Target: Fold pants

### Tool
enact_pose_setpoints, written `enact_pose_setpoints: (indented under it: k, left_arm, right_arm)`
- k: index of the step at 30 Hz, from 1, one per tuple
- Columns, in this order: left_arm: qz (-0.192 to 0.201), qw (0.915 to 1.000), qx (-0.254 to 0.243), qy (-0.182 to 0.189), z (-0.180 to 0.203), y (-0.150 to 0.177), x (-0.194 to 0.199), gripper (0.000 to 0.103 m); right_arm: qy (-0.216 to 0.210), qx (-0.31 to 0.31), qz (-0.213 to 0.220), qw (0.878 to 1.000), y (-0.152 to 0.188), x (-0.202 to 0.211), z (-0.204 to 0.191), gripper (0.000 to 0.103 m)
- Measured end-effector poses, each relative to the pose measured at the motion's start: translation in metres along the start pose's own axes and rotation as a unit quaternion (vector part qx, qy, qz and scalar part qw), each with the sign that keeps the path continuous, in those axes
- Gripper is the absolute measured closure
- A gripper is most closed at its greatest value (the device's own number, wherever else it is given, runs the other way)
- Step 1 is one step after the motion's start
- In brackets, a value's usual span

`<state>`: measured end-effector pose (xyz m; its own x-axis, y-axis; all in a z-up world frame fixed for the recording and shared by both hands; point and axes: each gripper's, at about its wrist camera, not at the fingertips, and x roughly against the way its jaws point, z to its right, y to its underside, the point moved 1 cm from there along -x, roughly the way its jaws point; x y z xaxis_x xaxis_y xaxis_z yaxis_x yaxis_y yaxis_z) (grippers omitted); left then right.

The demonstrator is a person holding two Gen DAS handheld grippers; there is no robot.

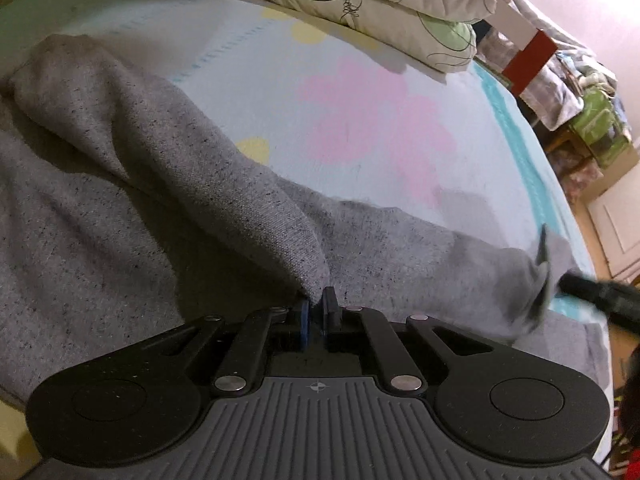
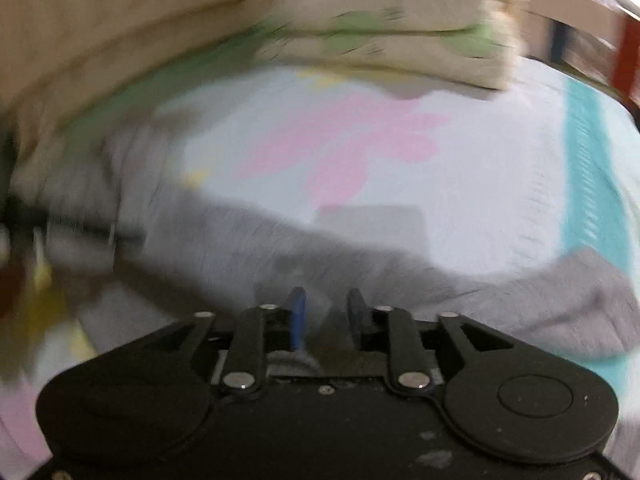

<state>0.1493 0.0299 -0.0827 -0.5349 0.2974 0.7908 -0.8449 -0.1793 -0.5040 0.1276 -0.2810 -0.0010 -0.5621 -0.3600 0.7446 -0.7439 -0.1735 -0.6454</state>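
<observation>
On the bed [image 1: 400,92], the gray pants [image 1: 140,208] are lying long from left to right, with the left gripper [image 1: 318,312] pinching a fold and the right gripper [image 2: 326,308] spreading apart just above them.

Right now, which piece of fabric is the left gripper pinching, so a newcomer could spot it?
Start at the bed sheet with its big pink flower. Across its near side lie the grey pants. The left gripper is shut on a raised ridge of them, the only fold lifted off the sheet.
</observation>
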Motion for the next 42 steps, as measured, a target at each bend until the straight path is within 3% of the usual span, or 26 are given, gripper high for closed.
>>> enact_pose_setpoints:
  k: [3, 5, 10, 15, 18, 20, 23, 27, 30, 33, 37, 42]
  left_arm:
    - [0.001, 1.0000, -0.007, 0.000, -0.001, -0.003, -0.002, 0.098]
    - [0.001, 0.9999, -0.012, -0.001, -0.001, 0.002, -0.002, 0.098]
    - [0.000, 1.0000, -0.009, -0.003, -0.003, 0.011, 0.001, 0.098]
    - [0.003, 0.9998, -0.018, -0.007, 0.001, 0.009, -0.002, 0.098]
    - [0.003, 0.9998, -0.017, -0.005, 0.001, 0.008, -0.003, 0.098]
    - [0.006, 0.9999, -0.016, -0.003, 0.000, 0.006, -0.002, 0.098]
    - [0.027, 0.9994, -0.020, 0.011, 0.003, -0.006, 0.008, 0.098]
    - [0.095, 0.9943, -0.045, 0.021, 0.016, -0.028, 0.047, 0.098]
    - [0.136, 0.9884, -0.061, 0.031, 0.019, -0.030, 0.080, 0.098]
    - [0.136, 0.9865, -0.087, 0.024, 0.016, -0.006, 0.096, 0.098]
    - [0.067, 0.9941, -0.085, 0.008, 0.000, 0.039, 0.079, 0.098]
    - [0.010, 0.9969, -0.075, -0.024, -0.017, 0.077, 0.046, 0.098]
  right_arm:
    - [0.054, -0.092, 0.028, 0.994, -0.016, 0.011, 0.039, 0.062]
    - [0.129, -0.131, 0.031, 0.983, -0.029, 0.005, 0.067, 0.061]
    - [0.248, -0.197, -0.010, 0.948, -0.051, -0.043, 0.114, 0.058]
    - [0.308, -0.227, -0.058, 0.922, -0.049, -0.086, 0.134, 0.057]
    - [0.338, -0.211, -0.098, 0.912, -0.042, -0.099, 0.136, 0.066]
    - [0.338, -0.200, -0.103, 0.914, -0.042, -0.099, 0.137, 0.100]
    - [0.310, -0.218, -0.080, 0.922, -0.050, -0.077, 0.142, 0.100]
    - [0.282, -0.237, 0.030, 0.929, -0.068, -0.002, 0.131, 0.100]
    - [0.273, -0.244, 0.110, 0.924, -0.063, 0.074, 0.116, 0.100]
    - [0.269, -0.263, 0.139, 0.916, -0.031, 0.121, 0.103, 0.100]
    - [0.291, -0.290, 0.089, 0.907, 0.046, 0.130, 0.090, 0.100]
    - [0.284, -0.385, -0.021, 0.878, 0.146, 0.083, 0.095, 0.101]
